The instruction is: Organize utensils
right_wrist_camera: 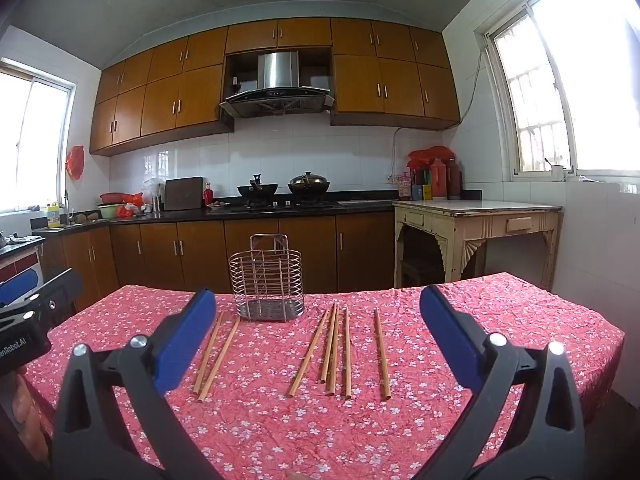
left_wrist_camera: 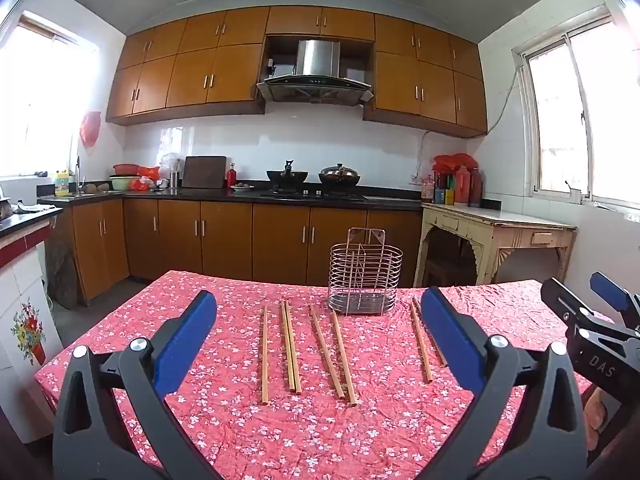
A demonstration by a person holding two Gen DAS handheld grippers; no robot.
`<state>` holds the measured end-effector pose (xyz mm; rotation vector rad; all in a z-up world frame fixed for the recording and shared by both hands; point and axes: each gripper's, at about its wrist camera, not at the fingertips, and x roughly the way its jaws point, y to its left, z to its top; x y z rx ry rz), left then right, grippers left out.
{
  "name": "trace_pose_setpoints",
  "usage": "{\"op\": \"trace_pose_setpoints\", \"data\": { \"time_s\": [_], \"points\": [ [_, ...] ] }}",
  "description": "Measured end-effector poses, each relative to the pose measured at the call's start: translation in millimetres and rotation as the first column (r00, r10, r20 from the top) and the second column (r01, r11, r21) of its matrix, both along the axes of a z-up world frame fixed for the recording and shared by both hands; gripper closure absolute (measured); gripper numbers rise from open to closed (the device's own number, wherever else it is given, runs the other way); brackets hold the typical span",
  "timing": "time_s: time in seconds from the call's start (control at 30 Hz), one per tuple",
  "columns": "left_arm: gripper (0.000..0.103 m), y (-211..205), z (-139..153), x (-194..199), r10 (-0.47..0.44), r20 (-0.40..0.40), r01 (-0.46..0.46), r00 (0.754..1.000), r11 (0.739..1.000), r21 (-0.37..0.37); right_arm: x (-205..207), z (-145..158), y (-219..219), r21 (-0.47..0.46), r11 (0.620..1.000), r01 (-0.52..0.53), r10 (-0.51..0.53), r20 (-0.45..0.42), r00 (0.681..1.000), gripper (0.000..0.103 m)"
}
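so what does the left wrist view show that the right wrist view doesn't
Only the left wrist view shows the right gripper at its right edge and the flower-painted tile panel at lower left.

Only the right wrist view shows the left gripper at its left edge and the table's right edge where the cloth drops off.

Both show the wire utensil holder standing empty on the pink floral tablecloth, wooden chopsticks lying flat in front of it, and each camera's own blue-padded fingers spread wide with nothing between them.
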<state>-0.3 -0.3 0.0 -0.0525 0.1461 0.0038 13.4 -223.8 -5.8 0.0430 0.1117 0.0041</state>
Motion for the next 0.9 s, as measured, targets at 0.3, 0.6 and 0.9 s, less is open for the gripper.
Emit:
{"op": "trace_pose_setpoints", "data": {
  "time_s": [0.3, 0.6, 0.9],
  "points": [
    [0.002, -0.5, -0.2, -0.3, 0.002, 0.001, -0.002, 1.0, 1.0, -0.011, -0.7, -0.3, 0.7, 0.001, 1.0, -0.001, 0.001, -0.003, 1.0, 0.004],
    [0.002, 0.7, 0.0, 1.2, -0.004, -0.002, 0.004, 1.0, 1.0, -0.004, 0.0, 0.2, 0.9, 0.001, 1.0, 0.0, 0.0, -0.006, 1.0, 0.004],
    [0.002, 0.3, -0.7, 1.2, -0.003, -0.001, 0.003, 1.0, 1.0, -0.003, -0.5, -0.5, 0.3, 0.002, 1.0, 0.0, 0.0, -0.007, 1.0, 0.004]
  ]
}}
